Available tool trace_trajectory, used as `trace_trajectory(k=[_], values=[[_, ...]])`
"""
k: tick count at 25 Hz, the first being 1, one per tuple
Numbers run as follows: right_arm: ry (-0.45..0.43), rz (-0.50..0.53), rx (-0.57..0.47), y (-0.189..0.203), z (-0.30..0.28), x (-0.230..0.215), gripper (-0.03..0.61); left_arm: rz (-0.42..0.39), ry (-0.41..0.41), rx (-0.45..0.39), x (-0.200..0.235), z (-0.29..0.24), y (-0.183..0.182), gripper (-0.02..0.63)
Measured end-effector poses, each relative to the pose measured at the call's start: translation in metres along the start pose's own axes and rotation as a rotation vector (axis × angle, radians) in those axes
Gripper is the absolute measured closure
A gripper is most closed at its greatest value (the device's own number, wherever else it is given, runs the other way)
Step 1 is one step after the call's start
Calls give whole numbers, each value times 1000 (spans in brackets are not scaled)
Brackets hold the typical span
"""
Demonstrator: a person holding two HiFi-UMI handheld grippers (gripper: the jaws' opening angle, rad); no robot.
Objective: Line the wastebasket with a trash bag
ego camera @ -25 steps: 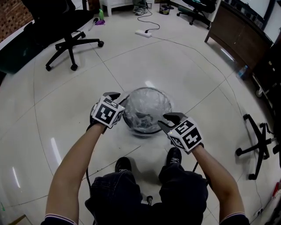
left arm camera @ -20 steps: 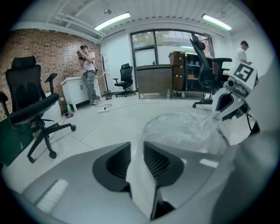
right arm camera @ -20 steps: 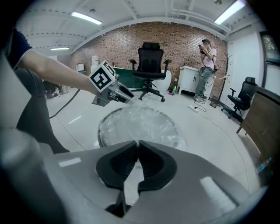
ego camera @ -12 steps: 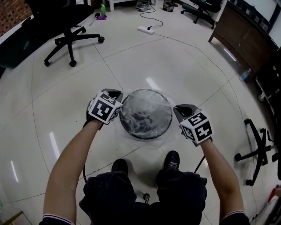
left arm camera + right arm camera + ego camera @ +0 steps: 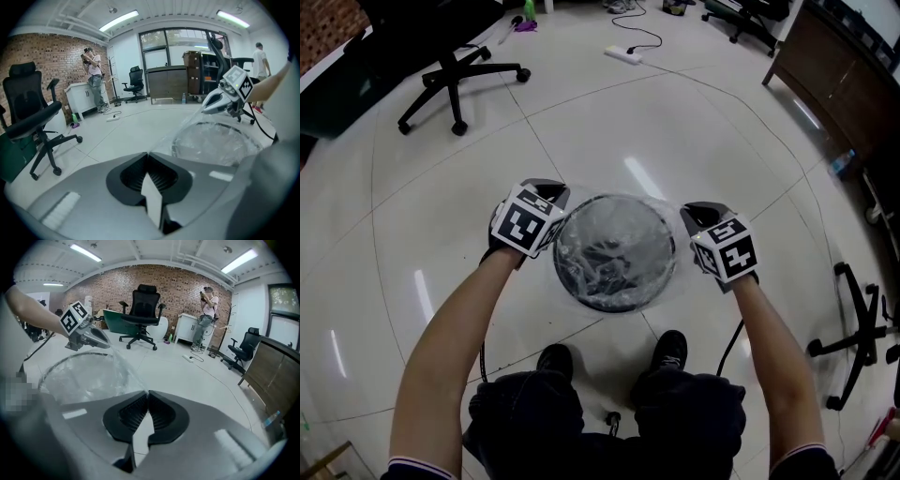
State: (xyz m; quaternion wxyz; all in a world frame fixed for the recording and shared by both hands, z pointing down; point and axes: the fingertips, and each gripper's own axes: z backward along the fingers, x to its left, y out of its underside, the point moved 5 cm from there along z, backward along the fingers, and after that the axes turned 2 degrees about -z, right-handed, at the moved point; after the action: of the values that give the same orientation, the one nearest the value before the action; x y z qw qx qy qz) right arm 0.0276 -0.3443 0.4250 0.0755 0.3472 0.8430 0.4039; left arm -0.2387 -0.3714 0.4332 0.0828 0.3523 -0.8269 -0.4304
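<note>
L tongs (image 5: 547,191) & R tongs (image 5: 700,212) each sat pinched shut on bag (image 5: 614,246) edge, either side of bin (image 5: 581,291) on floor (image 5: 441,234); best pulled apart evenly, then down over rim, w/o tearing film.

Left gripper (image 5: 148,153) pinches the clear trash bag (image 5: 208,140) – film stretched over the wastebasket (image 5: 174,146)
</note>
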Motion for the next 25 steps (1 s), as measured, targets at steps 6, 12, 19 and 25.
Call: trace_trajectory(k=[6,12,19,25], values=[[-31,-21,15,15,-24,-13,577,16,39,32,-1,-22,8,601],[-95,-55,27,31,-46,-13,575,56,78,68,2,-36,23,603],[-223,-46,32,49,-55,8,574,34,100,117,3,-36,48,601],[-321,-75,53,60,-55,17,488,65,114,155,1,-35,71,601]])
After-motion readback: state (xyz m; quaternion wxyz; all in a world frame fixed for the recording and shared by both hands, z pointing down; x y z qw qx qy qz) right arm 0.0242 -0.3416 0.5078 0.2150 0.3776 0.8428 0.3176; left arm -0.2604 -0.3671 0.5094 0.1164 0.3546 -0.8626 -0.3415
